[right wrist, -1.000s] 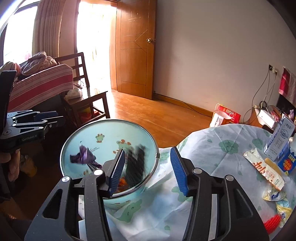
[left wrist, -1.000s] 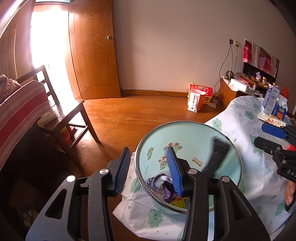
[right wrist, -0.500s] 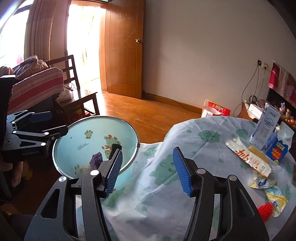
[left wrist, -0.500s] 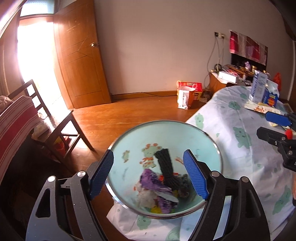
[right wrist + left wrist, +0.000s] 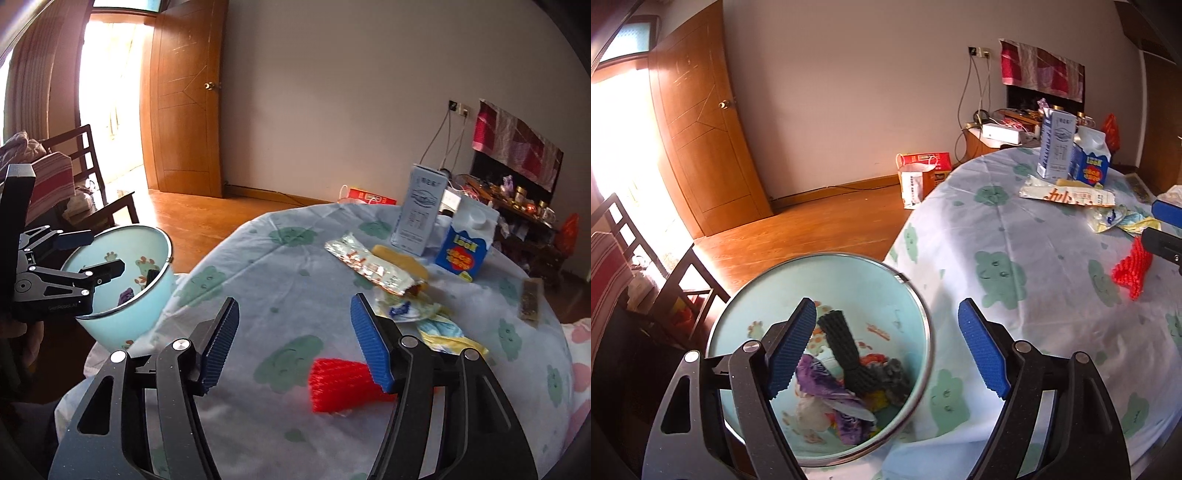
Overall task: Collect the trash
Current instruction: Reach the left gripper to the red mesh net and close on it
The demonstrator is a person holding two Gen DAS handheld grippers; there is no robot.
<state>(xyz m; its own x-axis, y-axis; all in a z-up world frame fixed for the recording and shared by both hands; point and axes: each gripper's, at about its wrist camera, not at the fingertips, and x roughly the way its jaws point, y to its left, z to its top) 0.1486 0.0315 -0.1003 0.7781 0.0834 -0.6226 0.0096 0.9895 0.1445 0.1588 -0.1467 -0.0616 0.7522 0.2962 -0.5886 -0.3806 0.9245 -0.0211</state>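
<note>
Both grippers are seen with nothing between their blue pads: the left gripper is spread wide, and the jaws of the right gripper are opening. Below the right one, the red foam net lies flat on the table cloth; its long axis runs left to right in the right wrist view, and the right end is hidden behind the right pad. Beyond it are seen a yellow wrapper, a silver wrapper, a tall milk carton standing upright and a blue carton. At the table's edge stands the pale green bin, where a black foam net and a purple wrapper are lying. Compared with one second before, the black net is now at rest in the bin, both grippers are wider, and both views are turned from the bin toward the table.
</note>
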